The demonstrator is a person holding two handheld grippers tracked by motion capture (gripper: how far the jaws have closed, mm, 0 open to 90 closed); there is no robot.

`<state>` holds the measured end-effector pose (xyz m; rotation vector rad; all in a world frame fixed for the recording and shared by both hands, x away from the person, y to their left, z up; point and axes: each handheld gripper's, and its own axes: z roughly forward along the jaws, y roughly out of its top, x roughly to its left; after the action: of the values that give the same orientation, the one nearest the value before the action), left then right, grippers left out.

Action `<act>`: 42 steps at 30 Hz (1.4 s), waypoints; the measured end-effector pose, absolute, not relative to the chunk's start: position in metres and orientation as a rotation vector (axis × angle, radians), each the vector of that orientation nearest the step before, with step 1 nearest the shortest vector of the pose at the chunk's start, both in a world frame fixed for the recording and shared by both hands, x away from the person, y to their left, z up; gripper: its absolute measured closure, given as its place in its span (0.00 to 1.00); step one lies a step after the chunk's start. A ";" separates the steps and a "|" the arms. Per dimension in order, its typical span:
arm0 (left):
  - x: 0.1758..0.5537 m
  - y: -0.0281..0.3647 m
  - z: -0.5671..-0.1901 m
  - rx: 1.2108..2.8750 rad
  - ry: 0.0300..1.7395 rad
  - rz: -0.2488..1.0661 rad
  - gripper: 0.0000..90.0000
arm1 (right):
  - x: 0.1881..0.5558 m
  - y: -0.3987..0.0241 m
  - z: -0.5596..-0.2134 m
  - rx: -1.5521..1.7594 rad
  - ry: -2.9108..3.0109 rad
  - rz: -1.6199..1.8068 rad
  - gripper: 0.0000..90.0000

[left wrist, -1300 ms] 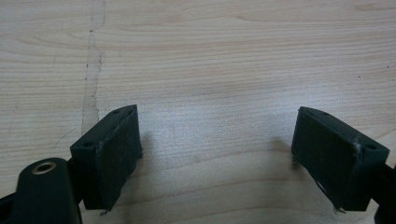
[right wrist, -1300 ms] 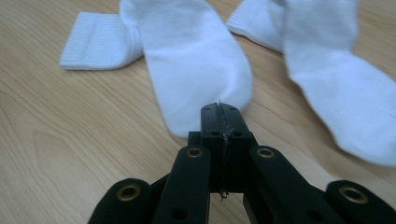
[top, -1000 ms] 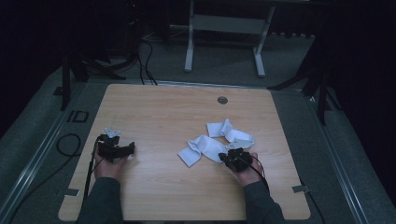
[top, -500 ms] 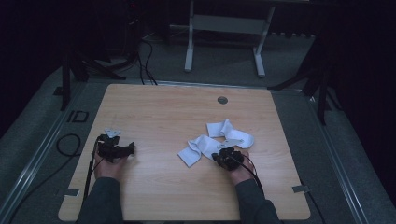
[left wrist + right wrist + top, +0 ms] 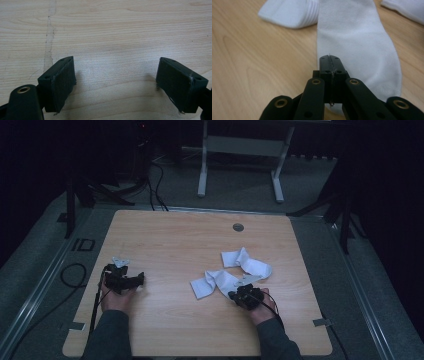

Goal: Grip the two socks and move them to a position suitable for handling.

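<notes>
Right gripper view: my right gripper (image 5: 330, 58) is clenched on the toe end of the near sock (image 5: 357, 42), whose long axis runs straight ahead. My left gripper (image 5: 124, 281) rests released, well apart on the table (image 5: 165, 235).

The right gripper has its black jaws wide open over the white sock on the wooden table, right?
Not quite. The right gripper has its black jaws pressed together, not wide open; the right gripper view shows the pads meeting. The rest holds: it sits over the white sock on the wooden table.
</notes>
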<state>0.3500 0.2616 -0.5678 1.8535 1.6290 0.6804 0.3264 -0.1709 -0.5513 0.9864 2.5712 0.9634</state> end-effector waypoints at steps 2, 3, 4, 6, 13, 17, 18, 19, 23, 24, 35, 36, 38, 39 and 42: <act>0.350 0.262 -0.568 1.854 1.629 0.680 0.18 | 0.323 -0.176 -0.550 0.979 2.577 0.949 1.00; 0.350 0.262 -0.568 1.853 1.629 0.680 0.18 | 0.321 -0.179 -0.550 0.977 2.578 0.939 1.00; 0.350 0.262 -0.568 1.853 1.629 0.680 0.18 | 0.320 -0.182 -0.550 0.975 2.582 0.933 1.00; 0.350 0.262 -0.568 1.853 1.629 0.680 0.18 | 0.317 -0.190 -0.549 0.975 2.581 0.918 1.00; 0.350 0.262 -0.568 1.855 1.628 0.680 0.18 | 0.314 -0.221 -0.547 1.032 2.543 0.859 0.99; 0.350 0.262 -0.568 1.855 1.628 0.680 0.18 | 0.318 -0.230 -0.544 1.072 2.498 0.798 0.98; 0.350 0.262 -0.568 1.855 1.628 0.680 0.18 | 0.319 -0.230 -0.542 1.078 2.488 0.808 0.98; 0.350 0.262 -0.568 1.855 1.628 0.680 0.18 | 0.319 -0.229 -0.540 1.076 2.484 0.825 0.98; 0.350 0.262 -0.568 1.855 1.628 0.680 0.18 | 0.322 -0.210 -0.532 1.022 2.480 0.861 0.98; 0.350 0.262 -0.568 1.855 1.628 0.680 0.18 | 0.324 -0.202 -0.530 1.005 2.479 0.876 0.98; 0.350 0.262 -0.568 1.855 1.629 0.680 0.18 | 0.350 -0.151 -0.518 0.938 2.488 0.967 0.99; 0.350 0.262 -0.568 1.855 1.628 0.680 0.18 | 0.352 -0.149 -0.519 0.935 2.492 0.968 0.99; 0.350 0.262 -0.568 1.855 1.628 0.680 0.18 | 0.356 -0.145 -0.522 0.936 2.509 0.964 0.98; 0.350 0.262 -0.568 1.855 1.628 0.680 0.18 | 0.358 -0.143 -0.525 0.936 2.524 0.962 0.98; 0.350 0.262 -0.568 1.855 1.628 0.680 0.18 | 0.357 -0.142 -0.533 0.928 2.572 0.924 0.98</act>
<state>0.3499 0.2616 -0.5677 1.8550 1.6282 0.6799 0.3571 -0.1416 -0.5329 0.9281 2.5722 0.9237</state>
